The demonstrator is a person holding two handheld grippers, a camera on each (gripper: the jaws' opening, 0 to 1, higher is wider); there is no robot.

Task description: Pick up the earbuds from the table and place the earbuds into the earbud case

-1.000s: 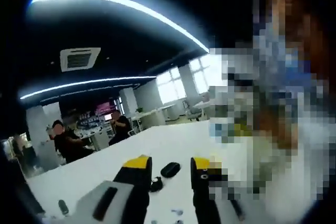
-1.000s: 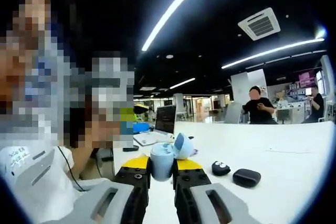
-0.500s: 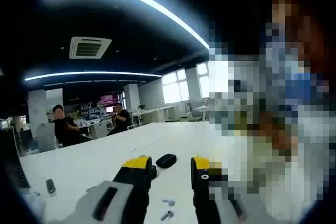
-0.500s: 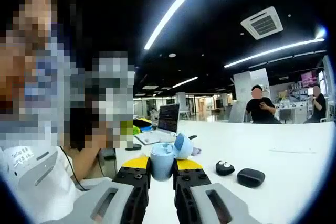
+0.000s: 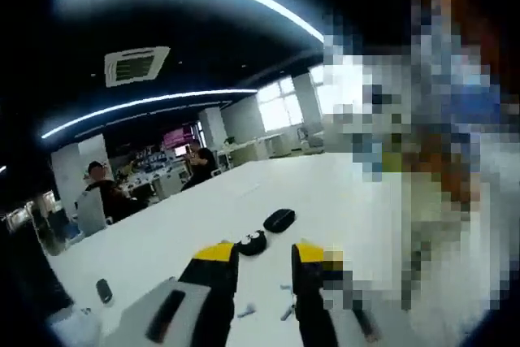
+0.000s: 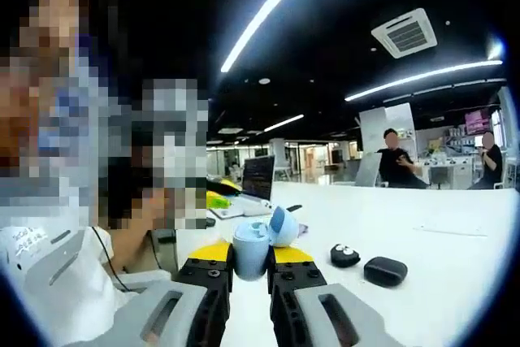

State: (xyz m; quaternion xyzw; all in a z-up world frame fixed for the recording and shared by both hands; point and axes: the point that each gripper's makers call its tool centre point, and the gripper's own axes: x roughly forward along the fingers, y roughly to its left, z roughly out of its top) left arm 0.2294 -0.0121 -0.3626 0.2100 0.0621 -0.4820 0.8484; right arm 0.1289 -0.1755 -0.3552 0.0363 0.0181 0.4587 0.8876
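Note:
My right gripper [image 6: 250, 256] is shut on a light blue earbud case [image 6: 252, 251], held upright with its round lid [image 6: 282, 226] tipped open to the right. My left gripper [image 5: 262, 259] hangs above the white table [image 5: 341, 201], open, with nothing between its yellow-tipped jaws. Two small pale earbuds [image 5: 246, 311] [image 5: 286, 312] lie on the table below that gap, close to the jaws.
Two black cases [image 5: 279, 219] [image 5: 252, 242] rest on the table beyond the left jaws; the same black cases [image 6: 385, 271] [image 6: 344, 255] lie right of the right gripper. A laptop [image 6: 256, 179] stands behind. A small dark object [image 5: 104, 290] lies far left. People [image 6: 394, 165] sit at the back.
The left gripper view has swung and tilted, so both earbuds now sit between its jaws nearer the tips. The right gripper still holds the open case, barely moved.

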